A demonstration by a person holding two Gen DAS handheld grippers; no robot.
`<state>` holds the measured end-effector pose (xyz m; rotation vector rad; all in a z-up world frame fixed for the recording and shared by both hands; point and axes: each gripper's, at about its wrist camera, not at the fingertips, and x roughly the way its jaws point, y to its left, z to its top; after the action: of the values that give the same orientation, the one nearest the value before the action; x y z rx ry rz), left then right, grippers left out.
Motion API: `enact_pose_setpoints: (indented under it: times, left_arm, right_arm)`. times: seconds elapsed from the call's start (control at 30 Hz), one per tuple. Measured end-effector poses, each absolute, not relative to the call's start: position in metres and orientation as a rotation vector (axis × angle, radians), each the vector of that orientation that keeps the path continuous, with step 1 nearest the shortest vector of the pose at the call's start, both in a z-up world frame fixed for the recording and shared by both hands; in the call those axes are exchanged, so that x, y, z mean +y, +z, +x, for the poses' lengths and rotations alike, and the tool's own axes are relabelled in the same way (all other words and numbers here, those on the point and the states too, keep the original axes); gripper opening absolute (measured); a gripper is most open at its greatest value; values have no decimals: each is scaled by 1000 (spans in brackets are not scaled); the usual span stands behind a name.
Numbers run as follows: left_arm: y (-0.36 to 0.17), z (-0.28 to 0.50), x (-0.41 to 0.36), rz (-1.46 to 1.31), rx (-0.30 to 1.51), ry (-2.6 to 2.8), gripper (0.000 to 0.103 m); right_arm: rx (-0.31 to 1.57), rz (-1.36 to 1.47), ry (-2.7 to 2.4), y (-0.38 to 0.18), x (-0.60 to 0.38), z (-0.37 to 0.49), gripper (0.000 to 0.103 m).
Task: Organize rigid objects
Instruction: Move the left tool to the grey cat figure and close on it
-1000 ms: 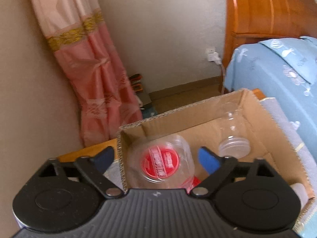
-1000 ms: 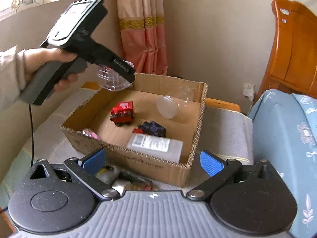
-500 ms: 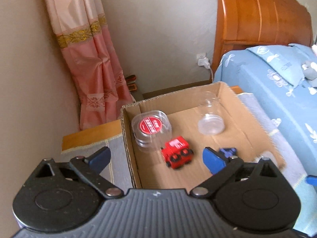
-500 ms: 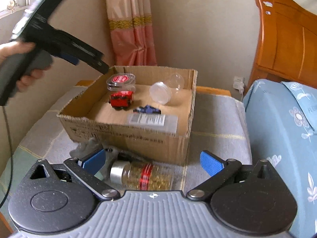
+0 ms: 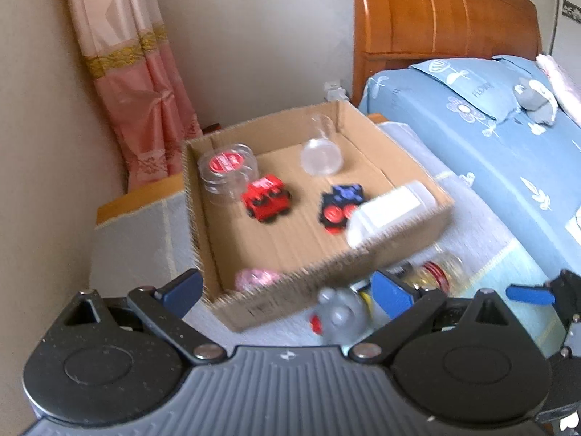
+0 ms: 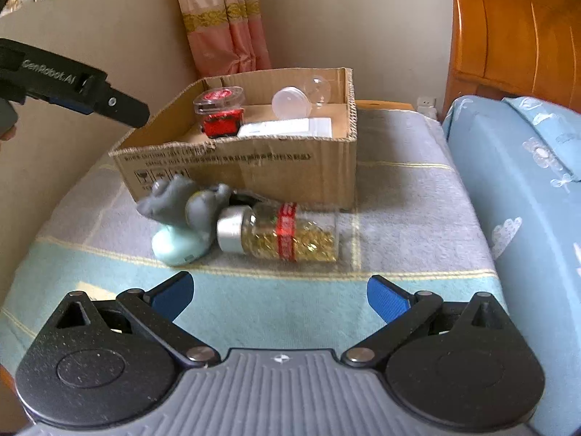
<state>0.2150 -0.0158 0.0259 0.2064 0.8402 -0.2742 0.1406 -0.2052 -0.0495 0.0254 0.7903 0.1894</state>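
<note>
Bed blanket (image 6: 399,189): grey toy (image 6: 181,203), capsule jar (image 6: 287,236) fronting cardboard box (image 6: 254,170).

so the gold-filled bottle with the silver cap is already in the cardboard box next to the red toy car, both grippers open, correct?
Not quite. The right wrist view shows the bottle lying on its side on the blanket in front of the cardboard box, not in it. The red toy car is inside the box. The left gripper and right gripper are both open and empty.
</note>
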Motion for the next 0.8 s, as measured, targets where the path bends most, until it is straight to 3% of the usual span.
enact_pose_setpoints:
  times: [0.57,0.77,0.8]
  left_arm:
    - [-41,204,-57,213,851,-301,98]
    - [-44,205,-52,168,844,-320,74]
    - [-44,205,-51,162,845,-322,73]
  right_arm:
    - [797,22,192,-62,-217,128,103]
    - [802,40,192,-64,-221,130,103]
    - [803,39,194,-64,-222,130,103]
